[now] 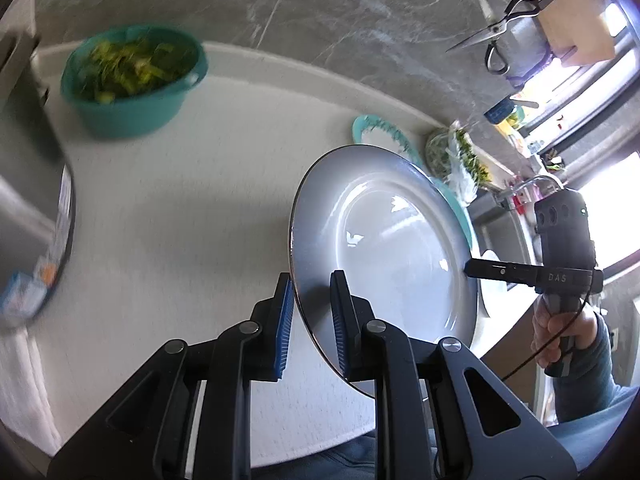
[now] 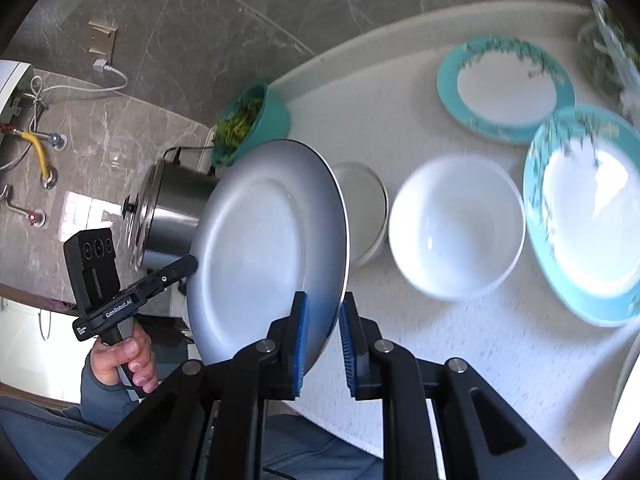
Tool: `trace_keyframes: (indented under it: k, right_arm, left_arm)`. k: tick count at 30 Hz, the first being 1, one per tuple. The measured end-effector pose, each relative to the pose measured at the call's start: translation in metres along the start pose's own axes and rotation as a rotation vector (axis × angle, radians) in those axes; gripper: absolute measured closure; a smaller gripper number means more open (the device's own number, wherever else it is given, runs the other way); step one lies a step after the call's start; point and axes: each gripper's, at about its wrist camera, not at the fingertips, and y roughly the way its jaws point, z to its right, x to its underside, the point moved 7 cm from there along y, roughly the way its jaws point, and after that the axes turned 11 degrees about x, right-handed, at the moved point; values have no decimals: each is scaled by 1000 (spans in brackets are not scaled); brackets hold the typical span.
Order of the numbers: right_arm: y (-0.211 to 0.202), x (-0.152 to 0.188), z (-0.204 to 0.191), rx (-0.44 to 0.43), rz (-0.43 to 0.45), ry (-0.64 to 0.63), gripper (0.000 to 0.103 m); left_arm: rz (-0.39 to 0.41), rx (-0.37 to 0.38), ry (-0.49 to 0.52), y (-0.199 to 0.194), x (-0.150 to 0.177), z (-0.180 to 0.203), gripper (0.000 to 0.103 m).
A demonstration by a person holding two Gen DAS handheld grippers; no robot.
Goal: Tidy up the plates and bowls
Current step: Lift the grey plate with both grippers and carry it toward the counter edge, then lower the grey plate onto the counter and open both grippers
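Note:
A large white plate with a dark rim [image 1: 384, 252] [image 2: 264, 248] is held tilted above the counter between both grippers. My left gripper [image 1: 312, 320] is shut on its near edge. My right gripper [image 2: 323, 340] is shut on the opposite edge; it shows in the left wrist view at the plate's right edge [image 1: 474, 269]. On the counter lie a white bowl [image 2: 456, 228], a small white dish [image 2: 366, 210] partly hidden behind the plate, and two teal-rimmed plates [image 2: 506, 90] [image 2: 588, 216].
A teal bowl of cut greens [image 1: 134, 80] [image 2: 250, 122] stands at the back by the wall. A steel pot [image 2: 168, 212] stands left of the plate. A bag of greens [image 1: 456, 156], scissors [image 1: 494, 32] and a cutting board [image 1: 568, 16] are near the sink side.

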Motion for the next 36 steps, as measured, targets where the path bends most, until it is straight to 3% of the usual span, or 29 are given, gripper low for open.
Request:
trace_keyframes:
  k: [11,20,36]
  right_arm:
    - [24,66,25,-3,-67,19,85]
    - [51,85,48,37,-92,44,85]
    - [77,98,83,93,-112,99,85]
  left_arm:
    - [-47,-23,-68,18,100,-7,86]
    - [-95,-5,-113,62,151,-41,86]
    - [-139,-6,-74,118,154,-50,86]
